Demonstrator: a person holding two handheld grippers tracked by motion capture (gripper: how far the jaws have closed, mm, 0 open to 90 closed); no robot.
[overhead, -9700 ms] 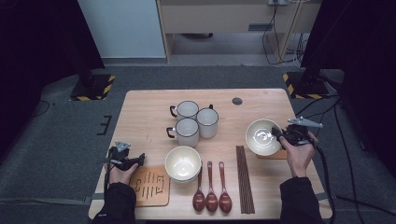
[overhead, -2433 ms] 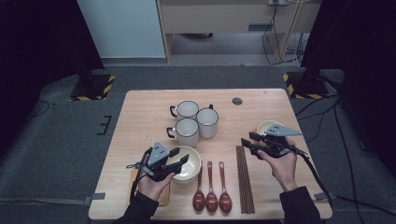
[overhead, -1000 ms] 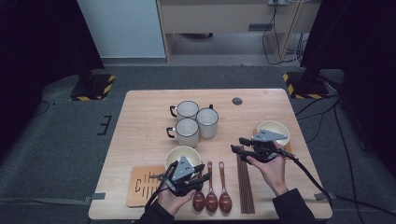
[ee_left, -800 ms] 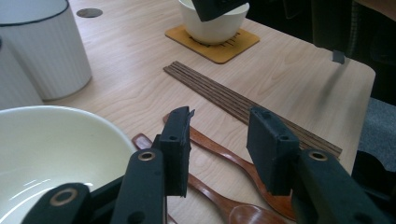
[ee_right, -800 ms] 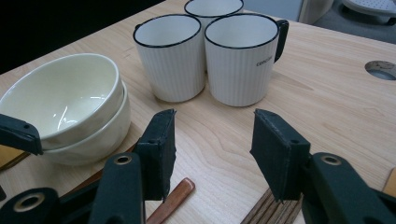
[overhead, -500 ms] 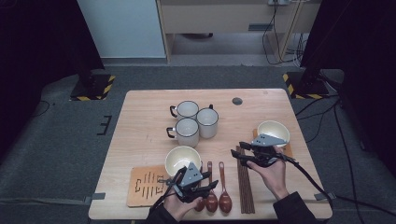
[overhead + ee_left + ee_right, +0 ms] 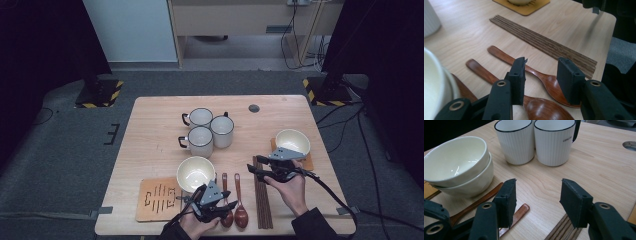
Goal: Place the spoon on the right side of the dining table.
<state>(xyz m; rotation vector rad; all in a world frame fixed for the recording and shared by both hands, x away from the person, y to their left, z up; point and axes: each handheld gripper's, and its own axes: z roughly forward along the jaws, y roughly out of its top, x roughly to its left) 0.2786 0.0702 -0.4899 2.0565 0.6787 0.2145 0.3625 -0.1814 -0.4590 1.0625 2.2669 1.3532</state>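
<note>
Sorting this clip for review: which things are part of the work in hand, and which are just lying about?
In hand:
wooden spoons
chopsticks
left gripper, jaws open over the spoons
right gripper, jaws open

Lying about:
three mugs
stacked bowls
bowl on coaster
empty coaster

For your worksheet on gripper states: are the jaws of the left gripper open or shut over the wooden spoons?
Open. In the left gripper view the left gripper shows a clear gap between its jaws, with a wooden spoon below, ungripped.
</note>
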